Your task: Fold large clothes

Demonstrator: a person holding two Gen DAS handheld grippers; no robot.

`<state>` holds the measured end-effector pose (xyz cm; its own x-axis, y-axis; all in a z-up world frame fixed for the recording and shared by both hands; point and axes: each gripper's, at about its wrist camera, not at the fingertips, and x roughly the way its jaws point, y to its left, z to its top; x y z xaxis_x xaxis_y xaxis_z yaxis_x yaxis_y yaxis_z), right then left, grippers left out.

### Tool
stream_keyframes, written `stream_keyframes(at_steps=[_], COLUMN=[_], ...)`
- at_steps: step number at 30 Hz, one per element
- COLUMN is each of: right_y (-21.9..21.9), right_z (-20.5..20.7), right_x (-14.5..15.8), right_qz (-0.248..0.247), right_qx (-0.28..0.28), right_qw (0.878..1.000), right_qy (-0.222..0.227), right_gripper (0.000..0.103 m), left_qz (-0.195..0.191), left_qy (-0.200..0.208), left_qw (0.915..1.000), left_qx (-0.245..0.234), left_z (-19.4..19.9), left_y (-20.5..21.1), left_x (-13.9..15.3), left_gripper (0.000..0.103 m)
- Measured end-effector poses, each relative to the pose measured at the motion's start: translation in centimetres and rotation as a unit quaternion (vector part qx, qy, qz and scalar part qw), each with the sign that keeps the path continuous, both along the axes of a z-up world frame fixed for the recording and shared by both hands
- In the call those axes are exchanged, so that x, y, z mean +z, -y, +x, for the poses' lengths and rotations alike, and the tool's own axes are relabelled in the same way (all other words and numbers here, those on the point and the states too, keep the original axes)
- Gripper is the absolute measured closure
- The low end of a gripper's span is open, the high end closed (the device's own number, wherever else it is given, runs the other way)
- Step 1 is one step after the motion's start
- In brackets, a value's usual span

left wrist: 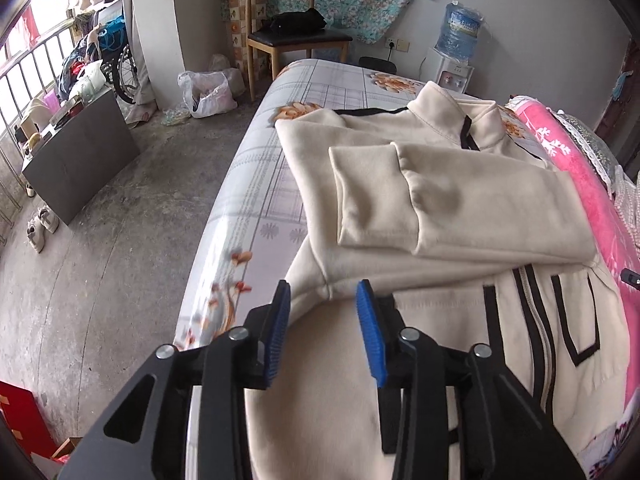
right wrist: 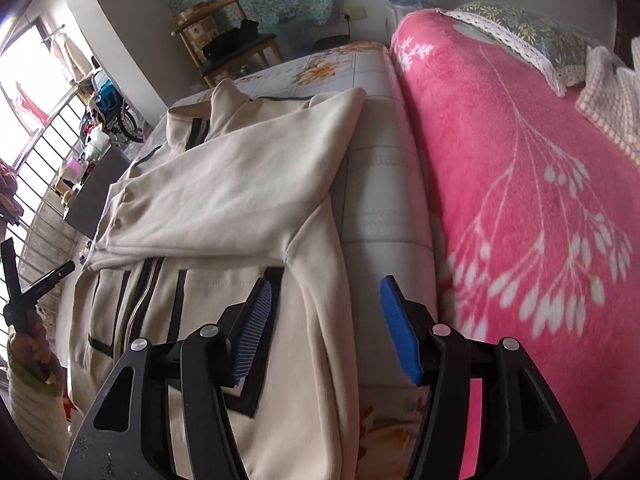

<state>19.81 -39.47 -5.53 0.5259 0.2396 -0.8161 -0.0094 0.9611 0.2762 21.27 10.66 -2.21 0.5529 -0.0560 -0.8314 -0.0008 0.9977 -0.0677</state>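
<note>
Blue ribbed pads point(left wrist: 280, 332) of the left gripper point(left wrist: 325, 294) stood apart, above the lower part of the cream jacket point(left wrist: 440, 200), and nothing was pressed between them. Both sleeves of the jacket were laid across its chest, and its black-trimmed zipper point(left wrist: 540, 320) ran down the front. The right gripper point(right wrist: 326, 292) (seen from its own camera) had its jaws open too, over the jacket's edge, gripping nothing. This garment lay flat on the bed sheet point(left wrist: 256, 184) with orange flowers, just beside a pink blanket point(right wrist: 520, 200). Farther away stood a wooden chair point(left wrist: 296, 36), a water dispenser point(left wrist: 454, 40) and a plastic bag point(left wrist: 206, 94) on the concrete floor.
</note>
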Motion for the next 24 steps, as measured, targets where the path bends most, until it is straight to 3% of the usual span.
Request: stream_keyframes(at_steps=[8, 16, 23, 24], right_y=[0.2, -0.1, 0.3, 0.4], right_z=[-7.4, -13.7, -16.5, -16.5], right_x=[-1.8, -2.8, -4.3, -4.5], right_qz=[0.058, 0.107, 0.159, 0.164], right_qx=[-0.020, -0.033, -0.052, -0.054], right_qw=[0.997, 0.993, 0.985, 0.984], right_qy=[-0.035, -0.040, -0.042, -0.040], right_gripper=[0.046, 0.047, 0.065, 0.072], left_qz=[-0.038, -0.074, -0.071, -0.070], left_qy=[-0.038, -0.053, -0.040, -0.037], left_qw=[0.9983, 0.9946, 0.9950, 0.9950], left_qx=[0.020, 0.050, 0.057, 0.061], left_z=[-9.2, -14.3, -17.1, -17.2], left_y=[-2.1, -2.9, -1.9, -1.9], left_x=[-2.2, -4.2, -4.7, -4.7], left_gripper=[0.060, 0.060, 0.060, 0.061])
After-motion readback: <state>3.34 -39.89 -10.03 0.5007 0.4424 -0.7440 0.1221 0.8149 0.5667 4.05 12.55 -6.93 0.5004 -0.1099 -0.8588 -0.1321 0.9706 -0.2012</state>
